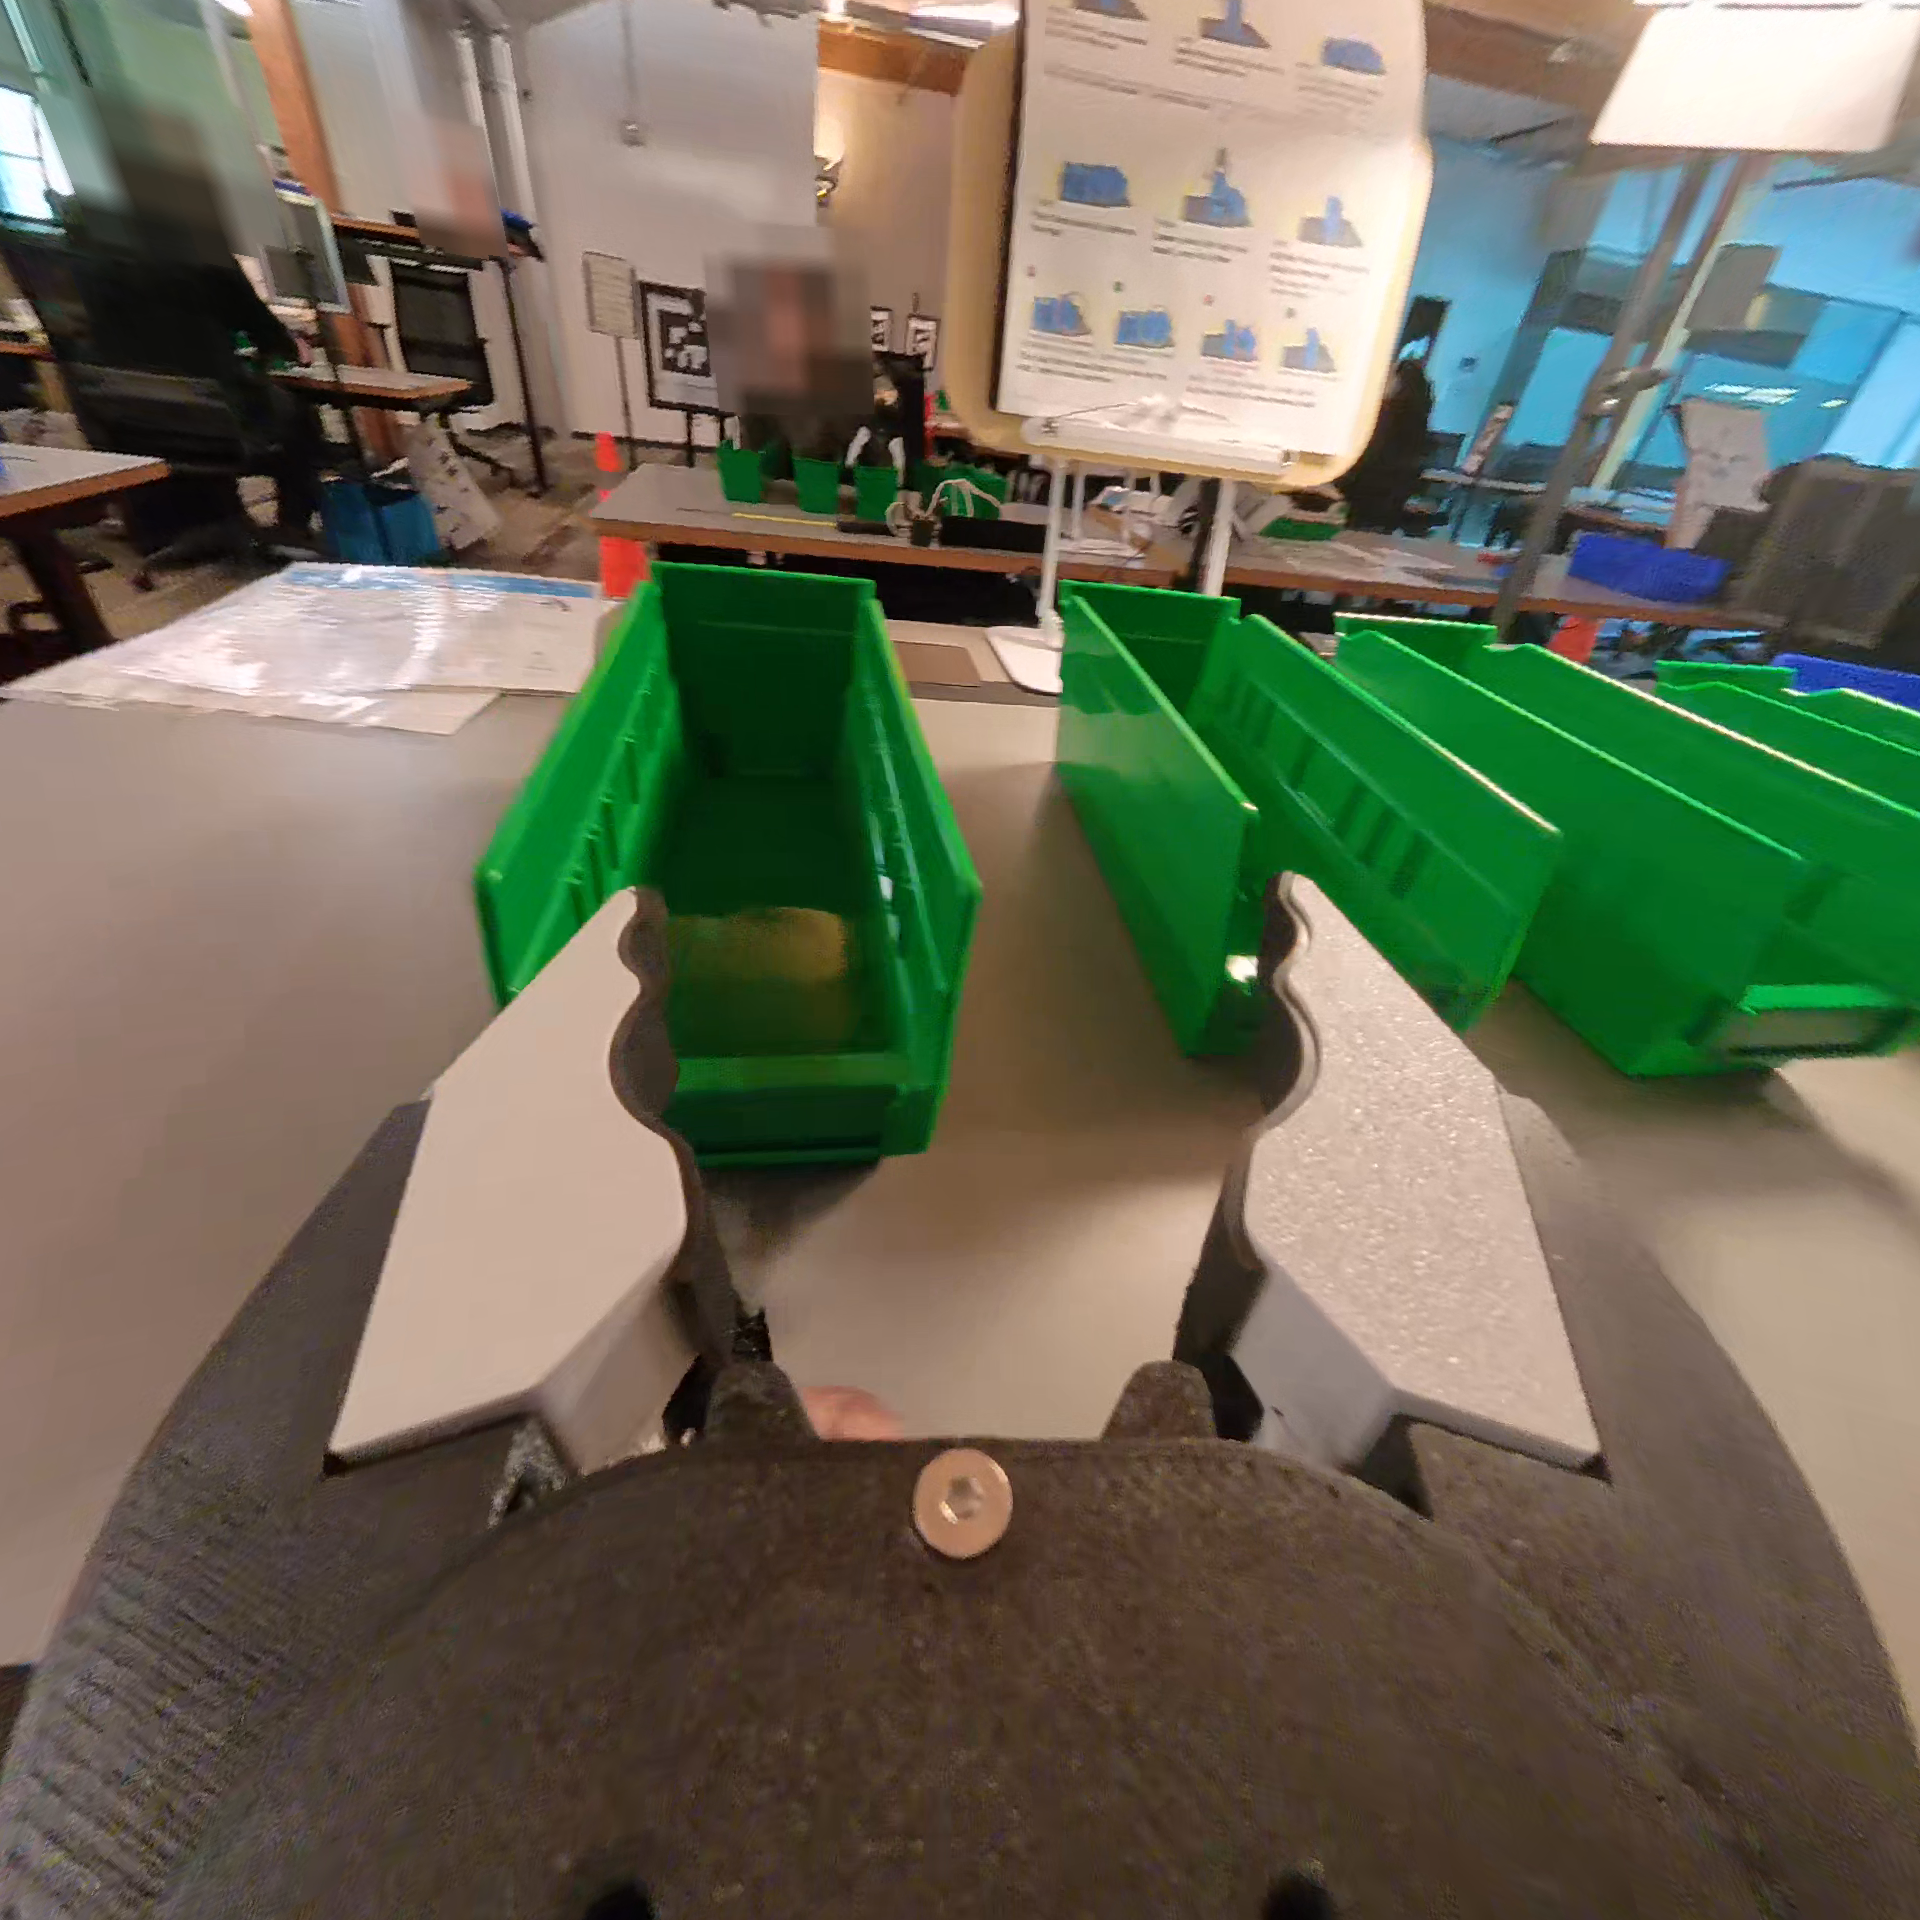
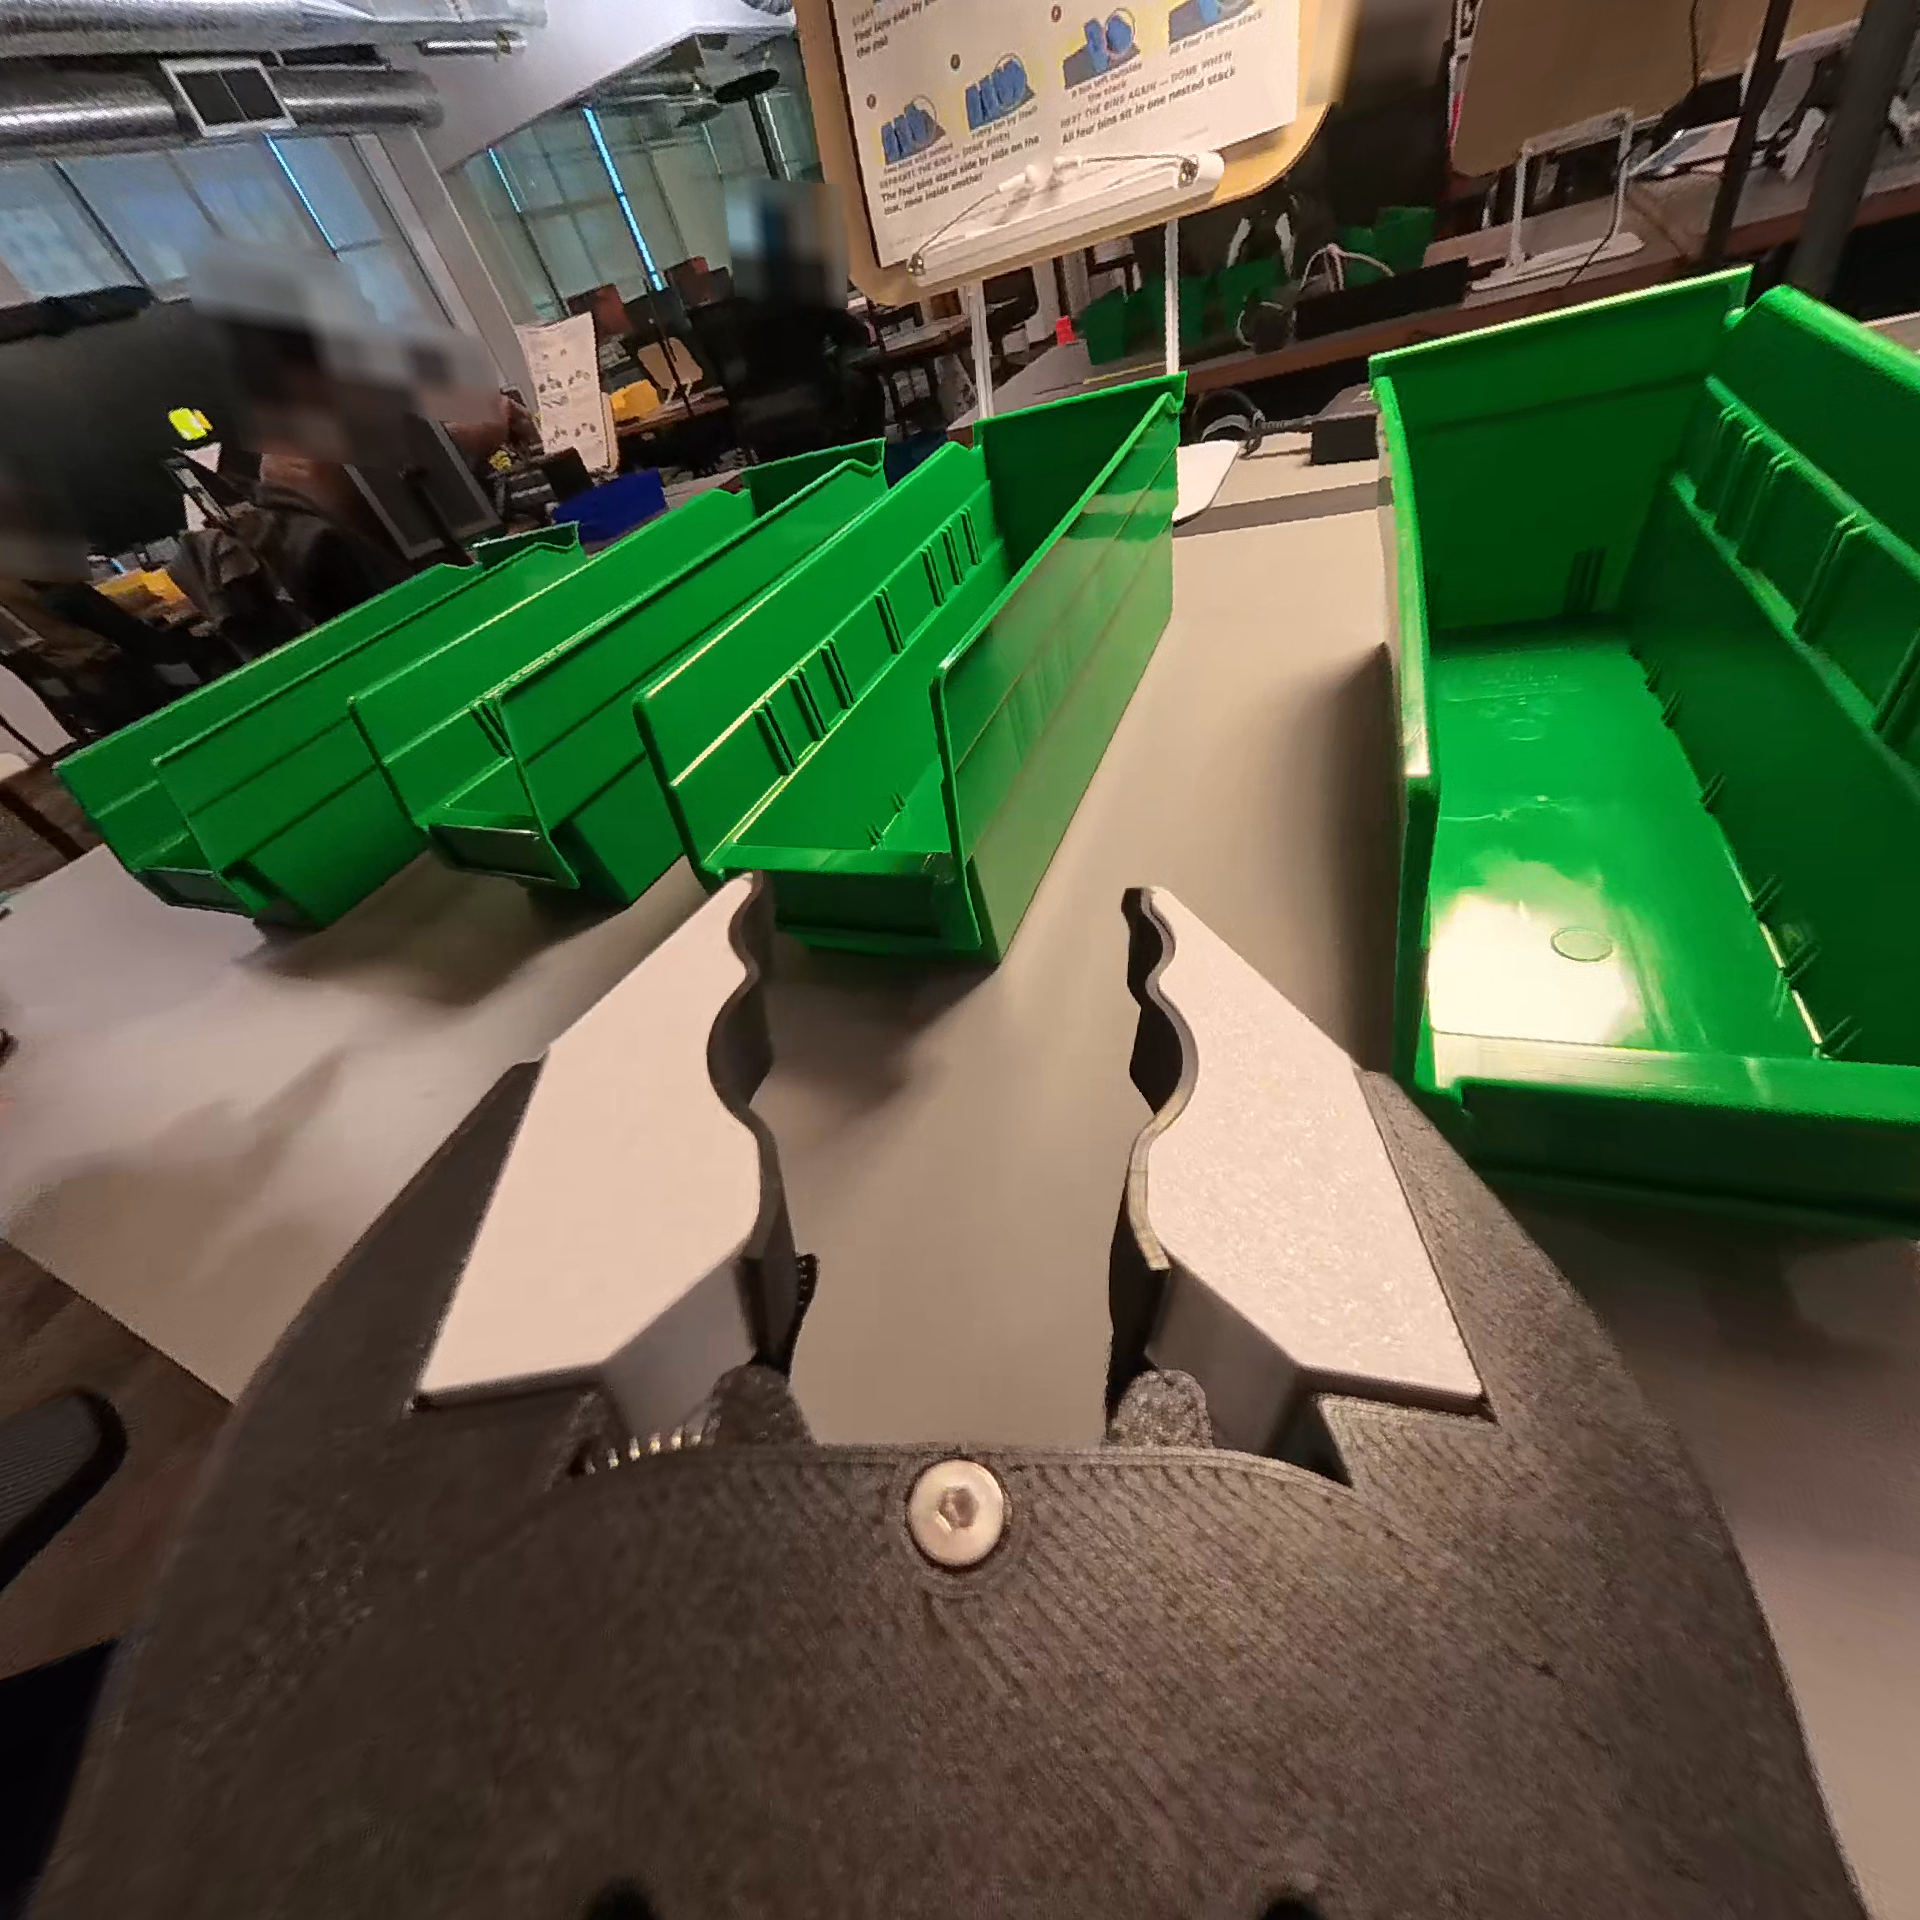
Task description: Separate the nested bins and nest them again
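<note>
Left wrist view: left gripper [image 1: 961, 966] fingers spread wide, nothing between them. Four green bins stand separately in a row on the grey desk [image 1: 208, 935]. Nearest bin [image 1: 748, 862] lies straight ahead, its front end just beyond the fingertips; second bin [image 1: 1299, 790] stands to its right, apart.

Right wrist view: right gripper [image 2: 945, 961] fingers moderately open over bare desk, holding nothing. One bin [image 2: 935, 665] ahead-left, a tilted bin [image 2: 1621, 790] at right.

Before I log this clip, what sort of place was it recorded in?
Probably a shared lab or workshop: rows of work tables, an instruction sheet on a stand, exposed ceiling ducts, and green bins on a grey table.
</note>
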